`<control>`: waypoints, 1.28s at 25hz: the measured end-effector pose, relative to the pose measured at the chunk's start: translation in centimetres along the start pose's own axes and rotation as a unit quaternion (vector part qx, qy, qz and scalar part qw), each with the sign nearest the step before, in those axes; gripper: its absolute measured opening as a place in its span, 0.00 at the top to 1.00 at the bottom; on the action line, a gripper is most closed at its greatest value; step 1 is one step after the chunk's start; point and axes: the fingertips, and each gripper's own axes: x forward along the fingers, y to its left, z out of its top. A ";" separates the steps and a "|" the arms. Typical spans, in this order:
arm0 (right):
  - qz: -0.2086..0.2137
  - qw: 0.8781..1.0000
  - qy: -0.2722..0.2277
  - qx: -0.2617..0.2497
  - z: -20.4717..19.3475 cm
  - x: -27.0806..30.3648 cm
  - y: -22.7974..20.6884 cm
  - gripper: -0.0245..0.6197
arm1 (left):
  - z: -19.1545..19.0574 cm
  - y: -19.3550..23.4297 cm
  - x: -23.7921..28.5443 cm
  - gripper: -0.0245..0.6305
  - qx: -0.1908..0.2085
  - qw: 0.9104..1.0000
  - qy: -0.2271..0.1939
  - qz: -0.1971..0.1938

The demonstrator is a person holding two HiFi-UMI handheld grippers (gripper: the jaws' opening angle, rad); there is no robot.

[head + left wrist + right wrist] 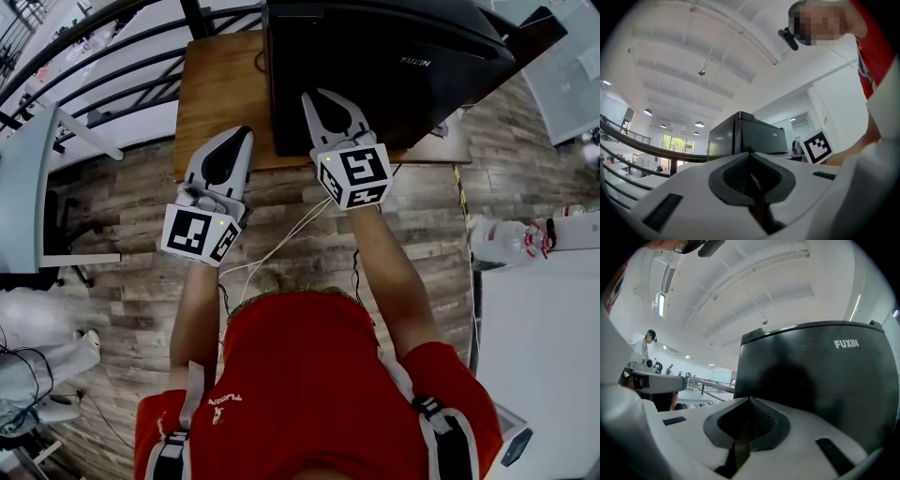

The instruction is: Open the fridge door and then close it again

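Ahead on the desk [216,84] sits the fridge [375,56], door seemingly shut. Fingers of my left gripper [242,137] and right gripper [313,101] are pinched together, empty. The right one is near the door's left edge; closed like this, it could skid off.

Wooden table [217,98] (black fridge [375,61] atop)

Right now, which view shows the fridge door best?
Right gripper view: the fridge door fills most of the frame head-on, logo readable, looks shut. Head view sees it steeply from above, with the right gripper overlapping it. Left gripper view shows the fridge small, at an angle.
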 end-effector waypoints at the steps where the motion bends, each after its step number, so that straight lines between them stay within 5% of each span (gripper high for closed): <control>1: 0.003 1.000 -0.002 0.001 0.1 -0.1 0.1 0.92 | 0.0 -0.1 0.0 0.94 0.000 1.000 0.000 -0.001; 16: 0.091 0.995 -0.038 0.006 3.0 -5.8 3.7 0.92 | 0.4 -1.9 0.1 0.94 -0.008 1.000 -0.002 -0.014; 32: 0.115 0.992 -0.041 0.023 2.7 -9.2 6.3 0.92 | 0.5 -4.0 -0.2 0.94 -0.011 1.000 0.000 -0.025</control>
